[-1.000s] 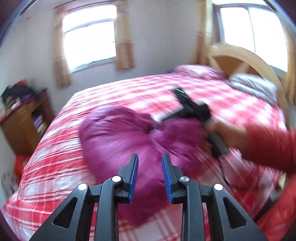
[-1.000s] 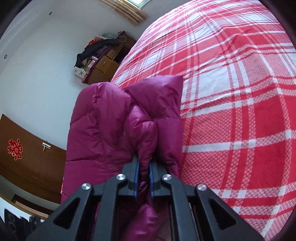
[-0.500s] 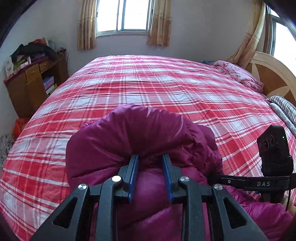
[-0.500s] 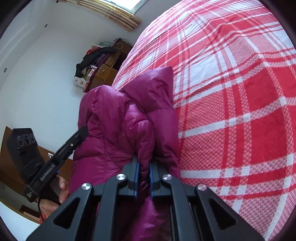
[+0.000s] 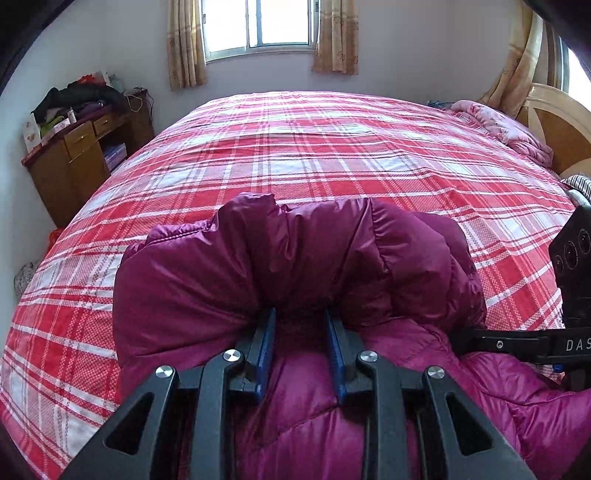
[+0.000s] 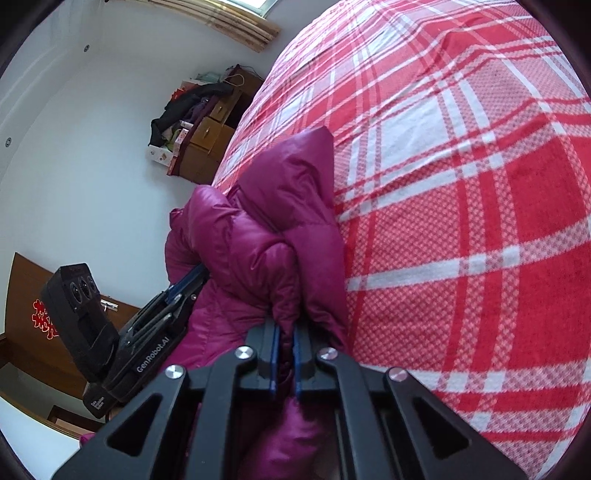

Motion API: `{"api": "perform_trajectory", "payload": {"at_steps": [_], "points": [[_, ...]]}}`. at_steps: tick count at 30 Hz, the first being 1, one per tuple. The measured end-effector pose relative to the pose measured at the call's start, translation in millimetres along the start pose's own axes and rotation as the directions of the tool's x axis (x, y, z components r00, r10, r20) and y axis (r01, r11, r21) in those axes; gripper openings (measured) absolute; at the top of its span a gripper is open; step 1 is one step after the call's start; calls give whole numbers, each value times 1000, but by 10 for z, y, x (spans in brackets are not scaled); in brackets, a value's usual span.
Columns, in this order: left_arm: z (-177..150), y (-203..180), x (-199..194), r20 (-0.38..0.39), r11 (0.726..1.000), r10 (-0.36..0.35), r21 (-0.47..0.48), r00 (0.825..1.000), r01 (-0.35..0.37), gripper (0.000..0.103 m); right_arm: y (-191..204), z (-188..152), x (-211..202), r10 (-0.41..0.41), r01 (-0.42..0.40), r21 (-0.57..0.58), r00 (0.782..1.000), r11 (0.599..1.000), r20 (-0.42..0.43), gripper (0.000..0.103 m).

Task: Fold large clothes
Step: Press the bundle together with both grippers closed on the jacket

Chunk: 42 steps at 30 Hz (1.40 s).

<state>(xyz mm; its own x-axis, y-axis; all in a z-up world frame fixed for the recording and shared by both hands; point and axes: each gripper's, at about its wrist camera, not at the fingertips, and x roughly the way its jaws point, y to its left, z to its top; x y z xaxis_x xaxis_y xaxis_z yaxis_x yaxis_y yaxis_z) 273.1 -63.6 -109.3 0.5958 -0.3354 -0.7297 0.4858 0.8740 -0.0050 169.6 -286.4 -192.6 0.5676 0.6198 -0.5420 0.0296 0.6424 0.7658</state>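
Both grippers grasp the magenta puffer jacket (image 5: 295, 266) lying on the plaid bed (image 5: 314, 147); left gripper (image 5: 300, 325) pinches a thick fold, right gripper (image 6: 283, 341) clenches thinner fabric; probably light, soft, slippery; hold seams.

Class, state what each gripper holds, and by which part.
Right gripper pinches a puffy fold of the purple jacket; left gripper straddles its bunched middle, grip uncertain.

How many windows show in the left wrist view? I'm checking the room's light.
2: one window in the far wall beyond the bed, one window at the right edge, mostly cut off.
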Motion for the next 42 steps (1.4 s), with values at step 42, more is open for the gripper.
{"api": "perform_trajectory", "payload": {"at_steps": [42], "points": [[-28,-155,48,18,987,142,67,990,-143,28,535,187,387,-220,244,-228,967,943,127,8]]}}
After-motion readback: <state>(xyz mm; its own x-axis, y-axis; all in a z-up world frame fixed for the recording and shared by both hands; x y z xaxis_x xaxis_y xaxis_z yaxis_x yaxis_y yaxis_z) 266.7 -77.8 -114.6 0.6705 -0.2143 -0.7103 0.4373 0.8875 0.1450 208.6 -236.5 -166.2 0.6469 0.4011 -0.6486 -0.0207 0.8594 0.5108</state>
